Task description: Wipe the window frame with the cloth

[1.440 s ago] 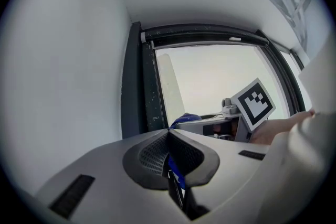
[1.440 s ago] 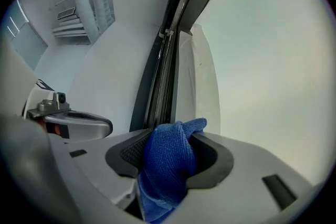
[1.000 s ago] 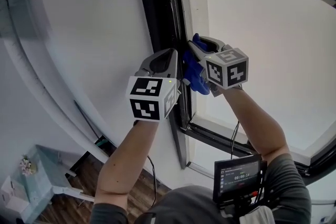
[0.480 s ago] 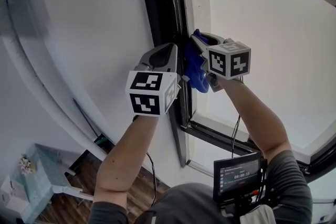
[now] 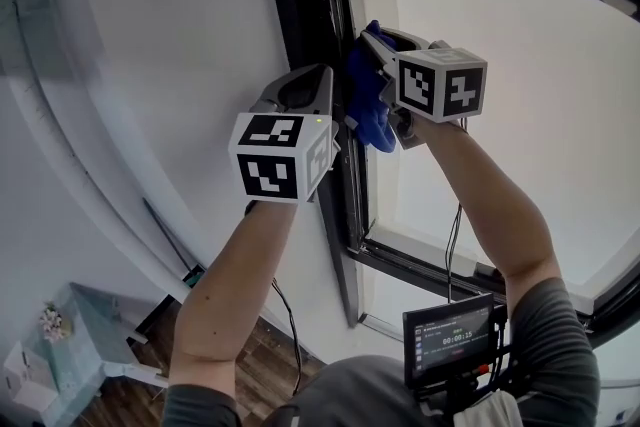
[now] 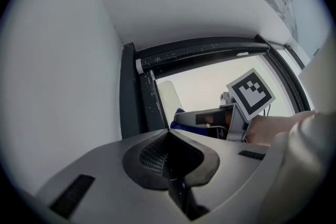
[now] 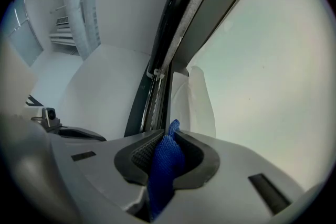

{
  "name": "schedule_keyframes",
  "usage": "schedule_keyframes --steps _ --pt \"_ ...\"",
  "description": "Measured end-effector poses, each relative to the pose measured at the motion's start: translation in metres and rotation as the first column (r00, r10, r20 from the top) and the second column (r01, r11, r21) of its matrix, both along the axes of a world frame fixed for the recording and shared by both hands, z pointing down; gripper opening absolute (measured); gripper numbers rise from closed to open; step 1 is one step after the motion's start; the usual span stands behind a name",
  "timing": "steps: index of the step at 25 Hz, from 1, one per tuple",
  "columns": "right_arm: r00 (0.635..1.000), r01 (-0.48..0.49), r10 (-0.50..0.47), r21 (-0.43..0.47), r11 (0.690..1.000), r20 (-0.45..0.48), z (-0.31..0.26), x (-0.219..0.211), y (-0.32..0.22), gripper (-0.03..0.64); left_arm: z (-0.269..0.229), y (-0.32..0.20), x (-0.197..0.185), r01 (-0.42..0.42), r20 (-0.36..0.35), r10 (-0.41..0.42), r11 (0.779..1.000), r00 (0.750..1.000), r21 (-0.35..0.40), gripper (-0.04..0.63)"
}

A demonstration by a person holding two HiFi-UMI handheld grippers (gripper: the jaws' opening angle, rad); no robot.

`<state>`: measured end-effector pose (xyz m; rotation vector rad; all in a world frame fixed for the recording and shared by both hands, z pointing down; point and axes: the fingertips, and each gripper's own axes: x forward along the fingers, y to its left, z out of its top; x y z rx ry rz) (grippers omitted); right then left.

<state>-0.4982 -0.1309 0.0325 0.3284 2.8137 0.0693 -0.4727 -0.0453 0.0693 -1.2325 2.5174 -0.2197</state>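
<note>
The right tongs [image 7: 167, 136] are clamped shut on a blue cloth [image 7: 164, 165], which bunches between the pads and pokes out just past the tips. In the head view, the rest of the cloth hangs below these tongs. It lies against the dark upright of the window frame [image 5: 305, 5], on the inner edge where the frame meets the pale glass [image 5: 520, 145]. The tongs point up along that upright, raised on an outstretched right forearm [image 5: 490, 215].

The left tongs [image 6: 168, 134] are closed with nothing between them. They are held up just left of the cloth, with the tips near the same upright. A white wall [image 5: 170, 65] runs to the left of the frame. A small screen [image 5: 452, 340] sits low in the head view, close to the person's body.
</note>
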Motion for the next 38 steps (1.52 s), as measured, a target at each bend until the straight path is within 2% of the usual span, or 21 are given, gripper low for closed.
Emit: schedule_keyframes --steps 6,13,17,21,27,31,38 --pt "0.998 -0.016 0.016 -0.007 1.000 0.064 -0.047 0.001 0.000 0.064 -0.028 -0.009 0.001 -0.035 -0.001 0.035 0.999 0.999 0.014 0.008" --pt "0.993 -0.027 0.031 -0.031 0.999 0.114 -0.087 0.001 -0.008 0.064 -0.061 -0.020 0.011 -0.069 0.051 0.069 0.998 0.996 0.000 0.008" --pt "0.990 -0.020 0.024 -0.032 0.999 0.136 -0.103 0.005 -0.004 0.064 -0.073 -0.019 0.016 -0.070 0.083 0.070 0.998 0.994 -0.010 0.008" --pt "0.990 -0.020 0.026 -0.043 0.999 0.140 -0.106 0.005 -0.005 0.064 -0.077 -0.016 0.015 -0.076 0.083 0.076 0.997 0.994 -0.003 0.008" --pt "0.989 -0.006 0.019 -0.086 0.996 0.148 -0.098 0.017 -0.012 0.064 -0.062 -0.008 0.014 -0.092 0.047 0.090 0.995 0.995 0.036 0.008" --pt "0.990 0.011 0.002 -0.092 0.996 0.140 -0.075 0.034 -0.014 0.064 -0.035 -0.008 0.018 -0.089 0.052 0.088 0.996 0.995 0.018 0.008" --pt "0.997 0.053 -0.044 -0.135 0.989 0.068 -0.026 0.048 -0.010 0.064 0.015 -0.014 0.026 -0.135 0.003 0.135 0.991 0.991 -0.005 0.008"
